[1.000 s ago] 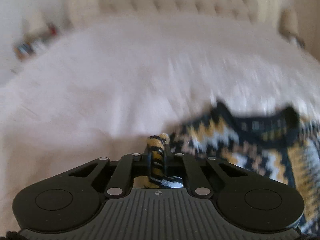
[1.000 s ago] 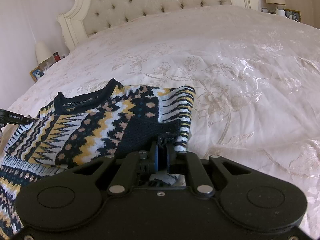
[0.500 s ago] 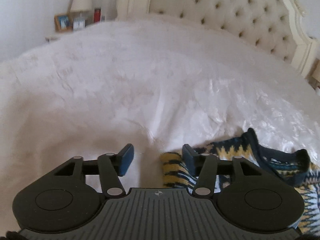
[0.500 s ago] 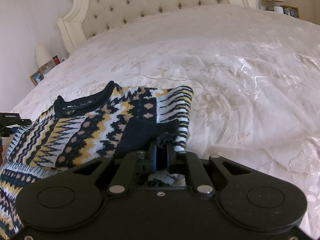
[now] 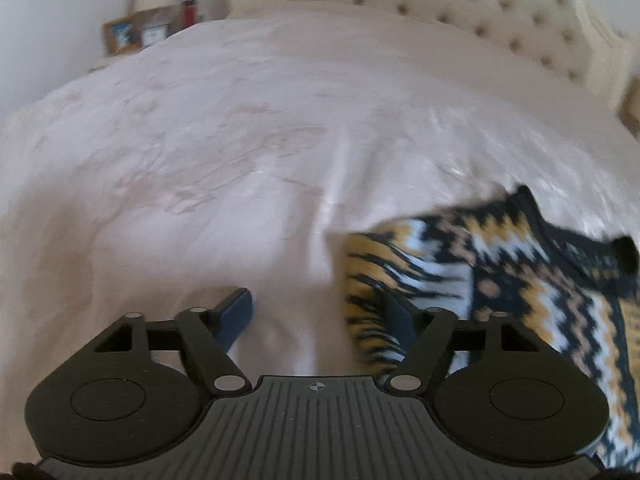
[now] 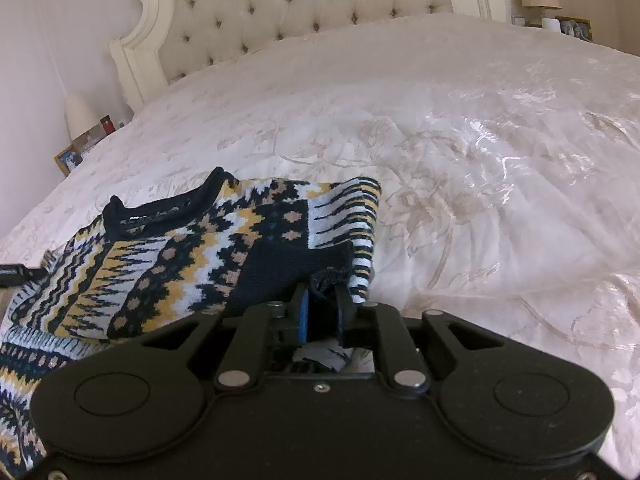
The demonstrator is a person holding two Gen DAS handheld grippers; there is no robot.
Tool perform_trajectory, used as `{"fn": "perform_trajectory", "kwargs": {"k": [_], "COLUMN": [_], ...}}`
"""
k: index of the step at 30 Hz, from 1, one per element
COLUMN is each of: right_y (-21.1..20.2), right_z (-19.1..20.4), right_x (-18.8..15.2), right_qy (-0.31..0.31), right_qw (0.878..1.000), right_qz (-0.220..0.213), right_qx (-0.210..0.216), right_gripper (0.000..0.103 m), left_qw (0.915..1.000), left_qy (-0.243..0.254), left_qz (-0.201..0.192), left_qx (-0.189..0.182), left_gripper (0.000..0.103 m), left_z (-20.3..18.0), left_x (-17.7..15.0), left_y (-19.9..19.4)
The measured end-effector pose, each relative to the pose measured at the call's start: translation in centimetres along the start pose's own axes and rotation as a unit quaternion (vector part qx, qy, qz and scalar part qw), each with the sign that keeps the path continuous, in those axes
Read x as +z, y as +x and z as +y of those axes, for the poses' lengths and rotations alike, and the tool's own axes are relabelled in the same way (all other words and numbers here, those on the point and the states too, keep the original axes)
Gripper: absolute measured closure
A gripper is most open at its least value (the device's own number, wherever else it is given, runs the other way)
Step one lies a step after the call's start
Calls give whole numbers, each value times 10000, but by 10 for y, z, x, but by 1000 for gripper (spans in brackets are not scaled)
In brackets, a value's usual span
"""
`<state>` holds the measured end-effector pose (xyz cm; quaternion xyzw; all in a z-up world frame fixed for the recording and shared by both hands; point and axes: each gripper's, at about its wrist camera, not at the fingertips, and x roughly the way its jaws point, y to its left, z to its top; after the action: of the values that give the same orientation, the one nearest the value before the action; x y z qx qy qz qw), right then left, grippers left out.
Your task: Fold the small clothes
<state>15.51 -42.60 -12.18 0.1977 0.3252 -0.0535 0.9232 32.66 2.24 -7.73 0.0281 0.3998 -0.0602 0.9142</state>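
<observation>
Mid-fold on the bed [image 6: 460, 128] — right hand-held gripper [image 6: 322, 308] pinches the sweater [image 6: 192, 256], left hand-held gripper [image 5: 316, 316] gapes empty — probably regrasping next.

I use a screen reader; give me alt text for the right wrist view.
The right claw is shut on a dark fold of a patterned knit sweater lying on a cream bedspread. A tufted headboard stands behind.
</observation>
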Motion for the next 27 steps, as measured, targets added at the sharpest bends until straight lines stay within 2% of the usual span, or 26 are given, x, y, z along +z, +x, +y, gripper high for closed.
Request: {"fn": "perform_trajectory", "kwargs": {"k": [3, 5, 6, 7, 10, 14, 18, 20, 23, 24, 25, 27], "right_y": [-2, -3, -4, -5, -10, -19, -30, -33, -26, -22, -16, -6], "right_z": [-1, 0, 0, -1, 1, 16, 36, 45, 53, 54, 52, 42], "right_x": [1, 1, 1, 1, 3, 5, 3, 1, -2, -4, -5, -8], "right_qy": [6, -21, -40, -31, -45, -430, -843, -1007, -1189, -1193, -1143, -865], "right_qw": [10000, 9998, 9996, 9994, 9988, 9964, 9922, 9900, 9888, 9899, 9916, 9957], "right_qz": [-70, -121, -176, -220, -347, -628, -915, -940, -743, -605, -452, -139], "right_qx": [-15, -160, -233, -264, -355, -383, 37, 311, 513, 466, 397, 290], "right_gripper": [66, 35, 29, 26, 27, 27, 26, 26, 26, 26, 26, 26], "left_qw": [10000, 9999, 9998, 9997, 9996, 9989, 9965, 9945, 9947, 9959, 9974, 9983], "left_qy": [-28, -92, -145, -208, -202, -18, 569, 886, 974, 844, 630, 302], "left_qz": [-37, -72, -83, -120, -194, -266, -222, -207, -61, -1, 37, 67], "left_qx": [18, 63, 90, 78, 12, -379, -571, -526, -329, -320, -354, -497], "left_gripper": [30, 31, 31, 31, 31, 30, 30, 29, 27, 24, 15, 11], "left_z": [1, 2, 3, 4, -3, -17, -38, -47, -46, -42, -34, -23], "left_x": [1, 0, 0, 0, -6, -19, -32, -39, -45, -47, -47, -50], "left_y": [-3, -9, -13, -18, -42, -68, -74, -71, -55, -51, -46, -40]}}
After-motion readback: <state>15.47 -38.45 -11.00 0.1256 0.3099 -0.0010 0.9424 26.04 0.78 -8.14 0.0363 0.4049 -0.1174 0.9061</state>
